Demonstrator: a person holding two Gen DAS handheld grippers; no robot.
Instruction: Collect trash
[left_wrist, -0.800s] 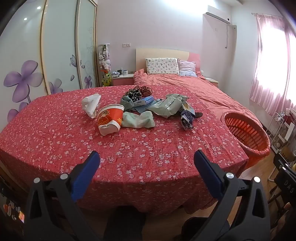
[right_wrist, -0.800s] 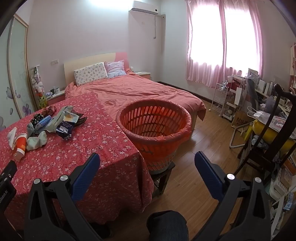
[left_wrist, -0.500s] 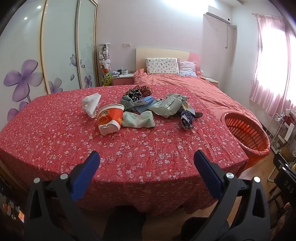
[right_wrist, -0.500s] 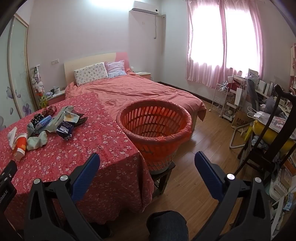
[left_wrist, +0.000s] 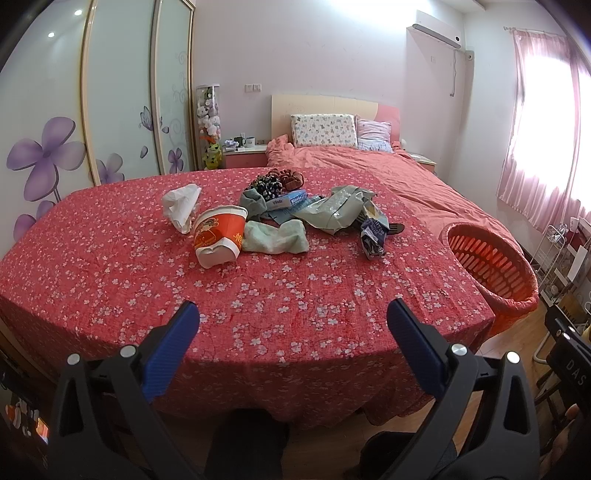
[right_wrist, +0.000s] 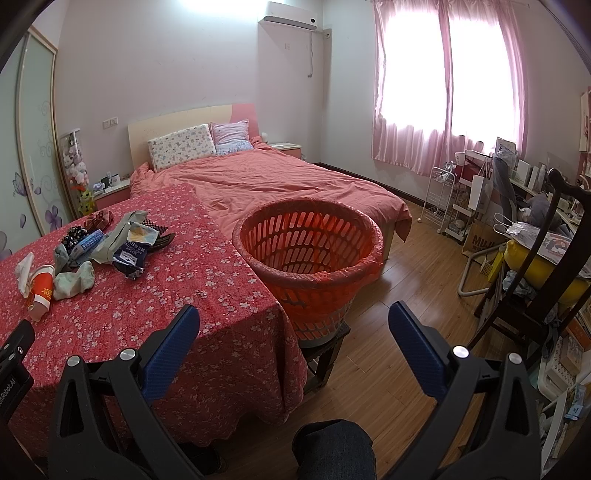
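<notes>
A heap of litter lies mid-table on the red flowered cloth (left_wrist: 280, 295): a tipped orange paper cup (left_wrist: 218, 236), a crumpled white tissue (left_wrist: 181, 206), a pale green cloth (left_wrist: 277, 239), a grey-green plastic bag (left_wrist: 332, 212), a dark blue wrapper (left_wrist: 373, 236) and a blue tissue pack (left_wrist: 288, 199). An orange slatted basket (right_wrist: 310, 254) lined with a bag stands on a stool off the table's right edge. My left gripper (left_wrist: 293, 325) hangs open over the table's near edge, well short of the litter. My right gripper (right_wrist: 293, 325) is open, nothing between its fingers, near the basket.
A bed (right_wrist: 280, 181) with a coral cover and pillows lies beyond the table. Wardrobe doors (left_wrist: 122, 103) with purple flowers line the left wall. A dark wooden chair (right_wrist: 535, 280), a wire rack (right_wrist: 441, 195) and cluttered shelves fill the right side. Wooden floor (right_wrist: 399, 295) lies between basket and chair.
</notes>
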